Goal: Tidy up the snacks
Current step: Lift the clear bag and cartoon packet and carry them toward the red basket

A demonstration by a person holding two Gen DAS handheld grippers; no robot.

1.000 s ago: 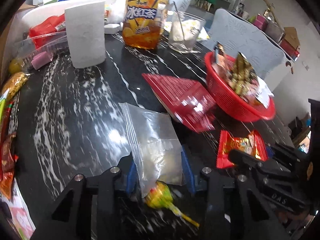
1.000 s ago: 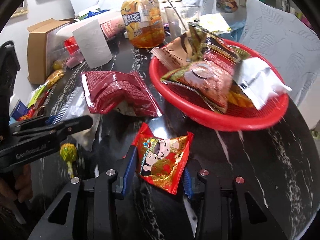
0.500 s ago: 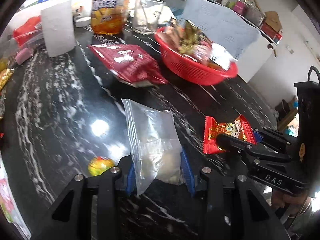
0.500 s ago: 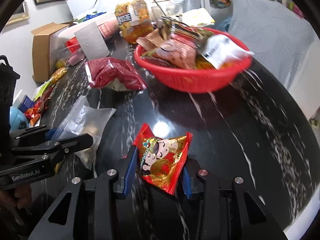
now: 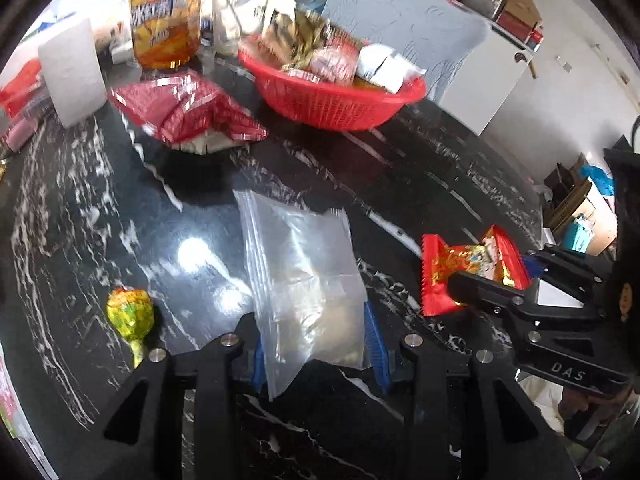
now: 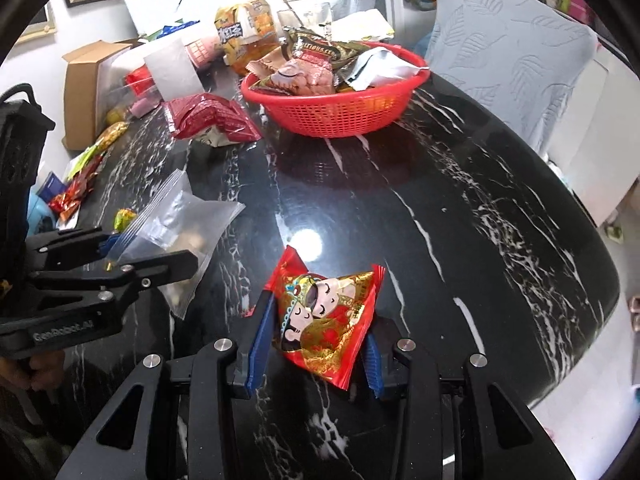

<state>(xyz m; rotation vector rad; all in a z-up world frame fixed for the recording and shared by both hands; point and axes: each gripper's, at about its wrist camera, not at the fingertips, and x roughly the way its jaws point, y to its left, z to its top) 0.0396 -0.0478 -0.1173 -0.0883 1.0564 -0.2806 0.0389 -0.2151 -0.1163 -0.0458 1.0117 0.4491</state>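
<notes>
My left gripper [image 5: 316, 354] is shut on a clear zip bag [image 5: 304, 280] and holds it above the black marble table [image 5: 120, 200]. The bag also shows in the right wrist view [image 6: 180, 228]. My right gripper [image 6: 316, 356] is shut on a red and gold snack packet [image 6: 328, 320], which shows at the right of the left wrist view [image 5: 464, 272]. A red basket [image 6: 340, 108] full of snack packets stands at the far side. A red snack bag [image 5: 188, 112] lies left of it. A yellow-green lollipop [image 5: 130, 316] lies on the table at the left.
A paper towel roll [image 5: 72, 72], a tea bottle [image 5: 166, 20] and a glass stand at the back. A cardboard box [image 6: 84, 88] and loose snack wrappers [image 6: 80, 184] sit at the left edge. A grey chair [image 6: 508, 56] stands behind the table.
Both grippers have drawn back and up from the basket, each still holding its item. The lollipop has dropped out from under the bag and now lies on the table at the left.
</notes>
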